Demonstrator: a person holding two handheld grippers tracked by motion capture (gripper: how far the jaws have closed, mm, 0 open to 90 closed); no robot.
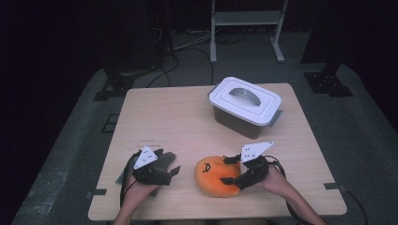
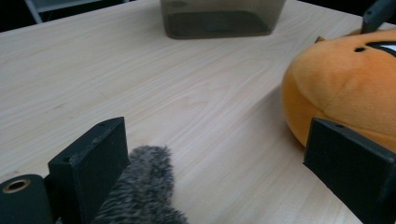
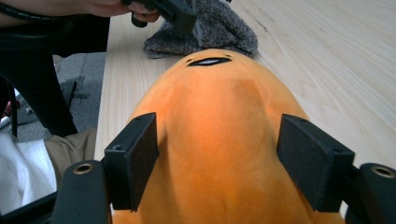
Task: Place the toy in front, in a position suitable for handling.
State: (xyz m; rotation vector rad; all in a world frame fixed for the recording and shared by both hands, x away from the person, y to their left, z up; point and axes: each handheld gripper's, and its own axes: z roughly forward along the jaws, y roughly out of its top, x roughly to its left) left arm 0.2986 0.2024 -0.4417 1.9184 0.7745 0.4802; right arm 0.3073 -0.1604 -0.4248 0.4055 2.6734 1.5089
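An orange plush toy (image 1: 213,177) with a small black face lies near the table's front edge. My right gripper (image 1: 226,170) is open, one jaw on each side of the plush (image 3: 215,140), the pads close along its flanks. To its left, my left gripper (image 1: 172,163) rests open over a grey fuzzy cloth (image 1: 166,156). In the left gripper view the cloth (image 2: 144,186) lies against the left jaw and the plush (image 2: 341,88) sits just behind the right jaw. The right gripper view shows the cloth (image 3: 210,28) beyond the plush.
A grey plastic box with a white handled lid (image 1: 245,99) stands shut at the table's back right; its dark wall (image 2: 219,21) shows in the left gripper view. The light wooden table (image 1: 164,117) stretches bare between. Stands and cables sit on the floor behind.
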